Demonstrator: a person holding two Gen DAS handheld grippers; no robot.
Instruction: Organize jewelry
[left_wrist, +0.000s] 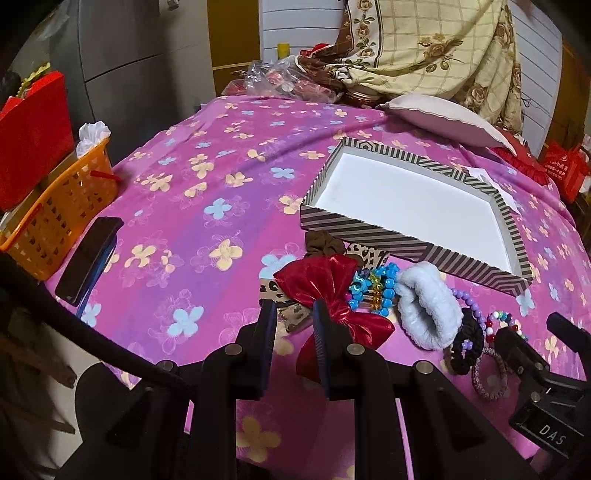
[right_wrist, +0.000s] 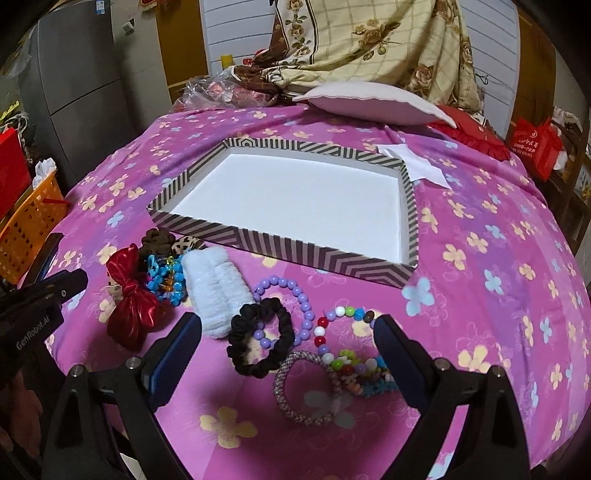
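Note:
A striped box (left_wrist: 354, 229) (right_wrist: 317, 254) with a white empty inside lies on the pink flowered cloth. In front of it lies a heap: a red bow (left_wrist: 325, 284) (right_wrist: 129, 295), blue beads (left_wrist: 376, 288) (right_wrist: 166, 280), a white fluffy scrunchie (left_wrist: 428, 306) (right_wrist: 218, 291), a black scrunchie (right_wrist: 262, 339), purple beads (right_wrist: 291, 288), a multicolour bead bracelet (right_wrist: 340, 339) and a woven ring (right_wrist: 306, 391). My left gripper (left_wrist: 295, 310) is open, its fingers narrowly apart over the red bow's left side. My right gripper (right_wrist: 288, 328) is wide open, low over the bracelets.
An orange basket (left_wrist: 55, 218) and a dark phone (left_wrist: 88, 254) sit at the table's left edge. A pillow (right_wrist: 373, 99), folded blanket (right_wrist: 369, 40) and plastic bags (left_wrist: 280, 81) lie beyond the box. A white paper (right_wrist: 421, 166) lies by the box's far right corner.

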